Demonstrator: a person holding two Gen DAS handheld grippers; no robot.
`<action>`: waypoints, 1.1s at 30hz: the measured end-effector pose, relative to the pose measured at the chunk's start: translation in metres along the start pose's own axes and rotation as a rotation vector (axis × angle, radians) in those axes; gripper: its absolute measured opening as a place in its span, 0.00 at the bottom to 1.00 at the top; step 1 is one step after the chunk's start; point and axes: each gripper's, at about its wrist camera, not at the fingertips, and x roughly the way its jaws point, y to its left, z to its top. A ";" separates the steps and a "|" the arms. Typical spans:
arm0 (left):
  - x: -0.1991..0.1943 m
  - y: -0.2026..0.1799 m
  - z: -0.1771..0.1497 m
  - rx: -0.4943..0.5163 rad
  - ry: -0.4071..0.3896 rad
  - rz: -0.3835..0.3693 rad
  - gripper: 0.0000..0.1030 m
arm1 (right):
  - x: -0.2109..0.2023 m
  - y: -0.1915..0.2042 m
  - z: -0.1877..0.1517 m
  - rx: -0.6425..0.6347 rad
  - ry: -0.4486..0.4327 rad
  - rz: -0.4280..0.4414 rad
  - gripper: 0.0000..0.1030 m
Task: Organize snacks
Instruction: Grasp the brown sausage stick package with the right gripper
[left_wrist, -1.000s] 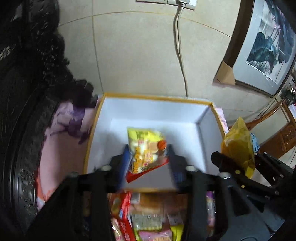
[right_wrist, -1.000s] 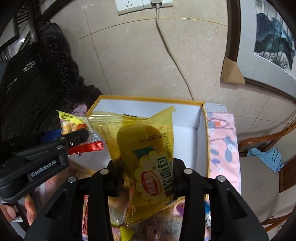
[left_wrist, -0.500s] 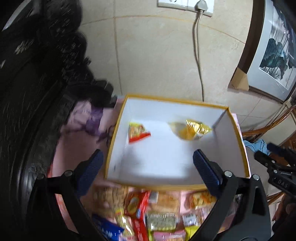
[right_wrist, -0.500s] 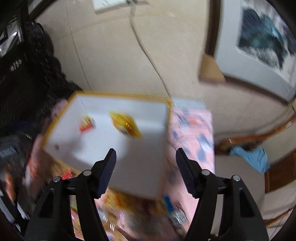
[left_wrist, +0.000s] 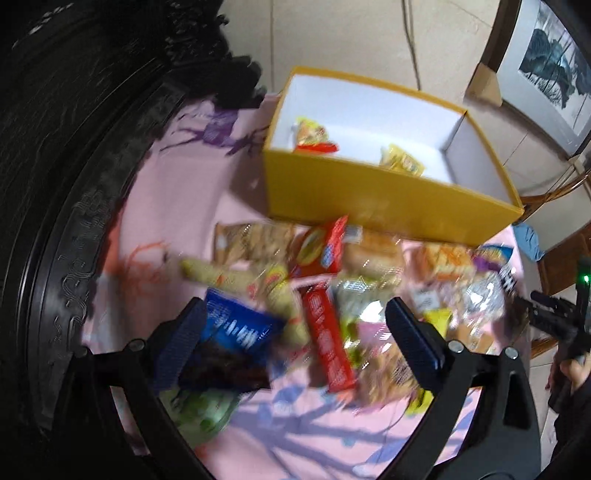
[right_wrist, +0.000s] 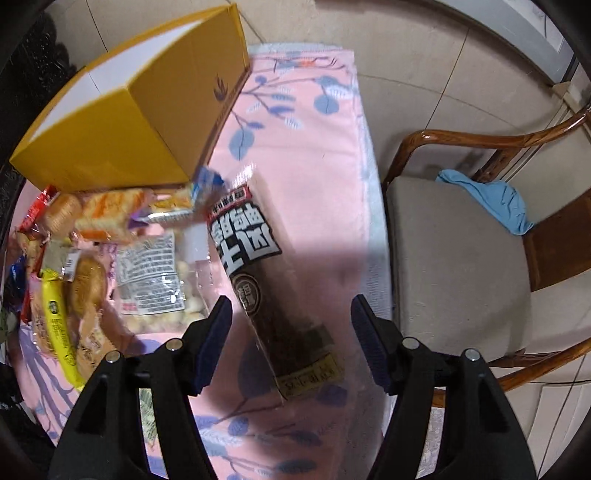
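A yellow box (left_wrist: 388, 192) with a white inside stands at the back of the pink cloth. In it lie a red-and-yellow packet (left_wrist: 312, 136) and a yellow packet (left_wrist: 402, 162). In front of the box is a blurred pile of snacks. My left gripper (left_wrist: 295, 332) hangs open and wide above that pile, over a blue packet (left_wrist: 236, 328) and a long red packet (left_wrist: 327, 339), touching neither. My right gripper (right_wrist: 291, 332) is open over a long dark brown packet (right_wrist: 258, 273) on the cloth; its pads stand clear of it. The box (right_wrist: 110, 129) is at upper left in the right wrist view.
A wooden chair (right_wrist: 454, 266) with a blue rag (right_wrist: 491, 199) stands right of the pink cloth (right_wrist: 317, 147). Dark carved furniture (left_wrist: 74, 184) borders the left side. A clear bag with a white label (right_wrist: 155, 273) and a yellow stick packet (right_wrist: 55, 325) lie in the pile.
Both grippers opened and let their packets drop into the box. Both then drew back from the box and came down over the snack pile on the cloth.
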 end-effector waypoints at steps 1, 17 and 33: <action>-0.001 0.006 -0.006 -0.009 0.010 0.009 0.96 | 0.006 0.002 0.002 -0.009 0.007 -0.002 0.65; -0.010 0.032 -0.038 -0.083 0.060 0.018 0.96 | -0.012 0.031 -0.054 0.085 0.020 0.098 0.29; 0.075 -0.033 -0.061 0.152 0.182 0.114 0.96 | -0.023 0.041 -0.105 0.162 0.021 0.137 0.31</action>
